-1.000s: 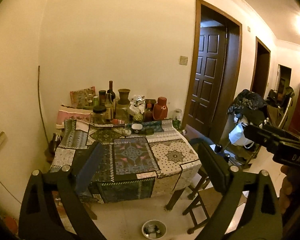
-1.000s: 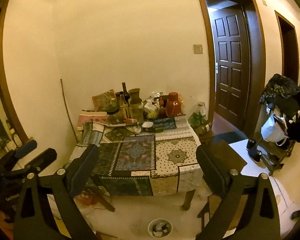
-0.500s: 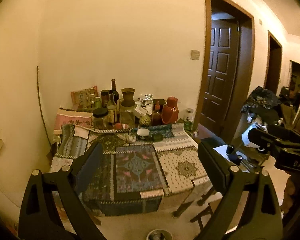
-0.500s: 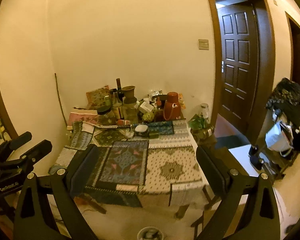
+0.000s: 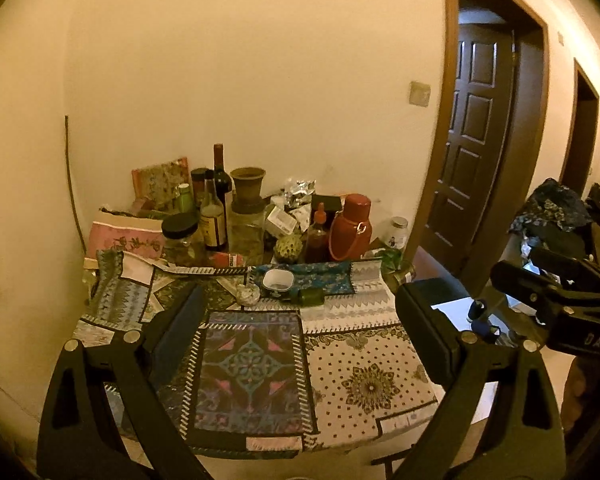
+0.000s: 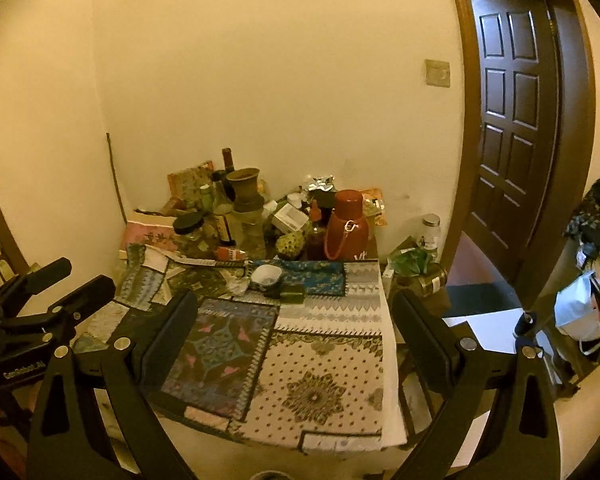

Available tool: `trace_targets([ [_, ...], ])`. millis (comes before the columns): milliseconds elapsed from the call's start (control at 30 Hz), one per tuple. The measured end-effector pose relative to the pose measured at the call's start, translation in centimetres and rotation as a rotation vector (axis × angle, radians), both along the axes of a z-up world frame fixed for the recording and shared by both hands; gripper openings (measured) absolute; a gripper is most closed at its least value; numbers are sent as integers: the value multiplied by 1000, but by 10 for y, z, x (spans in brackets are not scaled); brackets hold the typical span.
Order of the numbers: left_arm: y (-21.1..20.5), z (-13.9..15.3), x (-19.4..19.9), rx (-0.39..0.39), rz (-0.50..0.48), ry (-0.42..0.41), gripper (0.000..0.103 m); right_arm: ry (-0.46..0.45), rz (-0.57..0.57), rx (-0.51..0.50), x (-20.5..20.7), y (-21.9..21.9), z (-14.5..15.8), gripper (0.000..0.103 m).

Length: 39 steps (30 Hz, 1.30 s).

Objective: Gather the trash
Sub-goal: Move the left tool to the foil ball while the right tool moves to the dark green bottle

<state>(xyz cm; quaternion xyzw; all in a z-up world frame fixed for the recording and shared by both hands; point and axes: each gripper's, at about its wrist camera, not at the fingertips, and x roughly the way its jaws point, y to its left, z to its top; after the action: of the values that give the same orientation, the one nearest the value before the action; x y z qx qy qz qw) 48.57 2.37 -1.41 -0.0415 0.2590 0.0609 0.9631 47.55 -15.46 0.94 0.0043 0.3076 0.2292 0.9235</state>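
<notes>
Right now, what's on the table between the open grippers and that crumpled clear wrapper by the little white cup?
Only bare patterned tablecloth. In both wrist views nothing lies between either open gripper and the crumpled wrapper beside the white cup.

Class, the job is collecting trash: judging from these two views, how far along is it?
Done: nothing shows as collected. In hand: nothing; the left gripper and right gripper are both open and empty, held above the near part of the table. Left: everything, such as the crumpled clear wrapper beside the small white cup, and the silver foil packet among the bottles at the back.
</notes>
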Motion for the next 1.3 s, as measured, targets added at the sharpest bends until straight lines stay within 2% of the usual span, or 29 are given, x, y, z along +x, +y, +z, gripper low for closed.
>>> trace_targets([
  [300,30,-24,68,-6,31,65,96,98,-16,-23,66,23,-30,97],
  [467,70,-43,114,-32,13,123,96,159,-68,-35,100,48,-52,97],
  [667,126,-73,179,-68,-5,224,96,282,-142,-48,146,86,-92,97],
  [767,150,-101,212,-77,-14,305,96,368,-165,-71,173,106,-120,97],
  [1033,185,-206,276,-168,-54,554,96,531,-167,-132,219,143,-193,96],
  [1200,187,-251,301,-174,-81,637,96,567,-175,-139,239,156,-223,96],
  [1300,183,-273,314,-184,-106,673,95,598,-172,-139,250,162,-239,90],
])
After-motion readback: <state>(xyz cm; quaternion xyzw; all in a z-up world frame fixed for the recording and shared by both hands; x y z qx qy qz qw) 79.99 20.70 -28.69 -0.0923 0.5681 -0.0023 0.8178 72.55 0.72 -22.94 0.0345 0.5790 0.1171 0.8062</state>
